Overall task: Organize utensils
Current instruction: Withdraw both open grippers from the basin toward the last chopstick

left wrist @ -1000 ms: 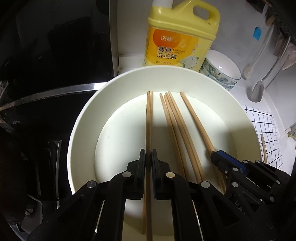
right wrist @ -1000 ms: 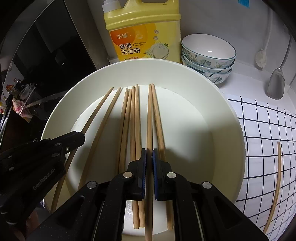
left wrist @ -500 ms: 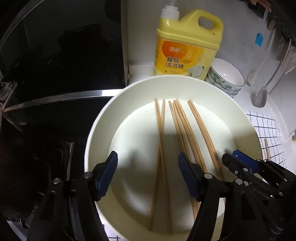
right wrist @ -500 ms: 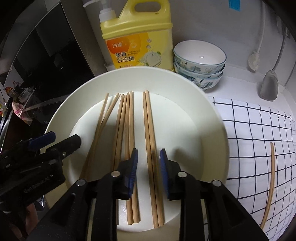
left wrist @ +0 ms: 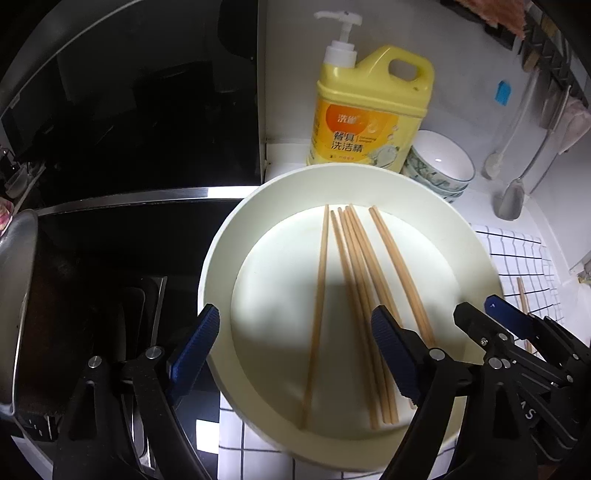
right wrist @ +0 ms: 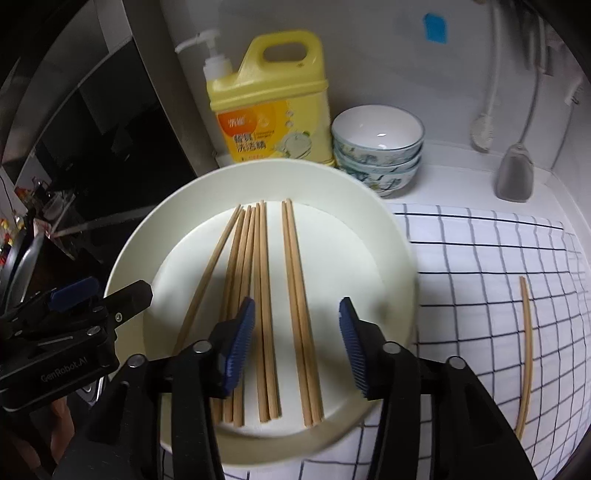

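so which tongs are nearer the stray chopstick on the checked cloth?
Right. The right tongs hang open over the plate, on the side nearest the stray chopstick. The left tongs are open over the plate's far side.

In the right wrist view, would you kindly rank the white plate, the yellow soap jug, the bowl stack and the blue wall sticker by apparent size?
1. White plate
2. Yellow soap jug
3. Bowl stack
4. Blue wall sticker
The plate lies nearest the camera, which exaggerates its lead.
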Demonstrator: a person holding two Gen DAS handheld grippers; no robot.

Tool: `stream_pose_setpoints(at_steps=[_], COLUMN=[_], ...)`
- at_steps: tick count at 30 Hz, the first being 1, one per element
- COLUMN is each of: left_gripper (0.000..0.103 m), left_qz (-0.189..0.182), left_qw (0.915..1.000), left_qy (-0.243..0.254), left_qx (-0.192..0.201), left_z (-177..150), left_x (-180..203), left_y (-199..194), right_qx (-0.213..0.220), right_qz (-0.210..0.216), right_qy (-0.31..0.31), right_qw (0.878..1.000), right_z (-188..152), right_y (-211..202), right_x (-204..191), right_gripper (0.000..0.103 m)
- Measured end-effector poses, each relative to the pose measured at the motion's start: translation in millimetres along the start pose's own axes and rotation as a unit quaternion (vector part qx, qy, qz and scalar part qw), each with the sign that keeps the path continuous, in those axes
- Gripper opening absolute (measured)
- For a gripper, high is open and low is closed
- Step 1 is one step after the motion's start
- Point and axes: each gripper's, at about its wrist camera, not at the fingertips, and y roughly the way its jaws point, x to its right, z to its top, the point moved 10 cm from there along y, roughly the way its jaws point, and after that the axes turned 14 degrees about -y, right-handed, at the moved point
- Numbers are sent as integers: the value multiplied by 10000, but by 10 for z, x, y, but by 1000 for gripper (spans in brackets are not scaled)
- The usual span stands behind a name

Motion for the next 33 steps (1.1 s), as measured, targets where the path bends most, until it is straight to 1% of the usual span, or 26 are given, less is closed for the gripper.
stream_pose_setpoints(at_steps=[3,7,10,14,16,19,21,24,28,30,33], left_gripper=[85,86,86,88,90,91,91,92,94,95,96], left_qz=[-82,-211,-376,-489,-522,-576,-582,-666,-617,-552,-386], left_qw=[9999,9992,9984,9971,9965,9959,9961,9960,9958,9961,9970], left_qy=[61,278,369,512,580,624,584,467,451,435,399], left_qx=[97,186,217,279,290,306,315,366,508,539,547], left_z=[-31,-138,-231,-370,-464,-627,-741,-915,-1152,-1252,-1371], left_x=[72,274,479,787,976,1291,1481,1770,2141,2281,2412], left_y=[-107,-261,-381,-504,-552,-631,-690,-785,-905,-926,-901], right_qx=[109,212,251,297,311,362,384,438,429,411,353], right_qz=[-88,-217,-342,-545,-627,-709,-799,-960,-1102,-1069,-908], right_qy=[74,242,356,409,451,477,465,478,523,560,514], right_qw=[9999,9992,9985,9972,9965,9957,9950,9933,9916,9918,9939], right_z=[-78,-227,-367,-547,-659,-852,-983,-1250,-1557,-1656,-1773], right_y=[-161,-399,-586,-827,-958,-1166,-1287,-1512,-1648,-1643,-1516], right_x=[89,271,465,748,926,1221,1425,1837,2337,2517,2698], right_gripper=[51,54,56,58,58,59,59,59,61,61,61])
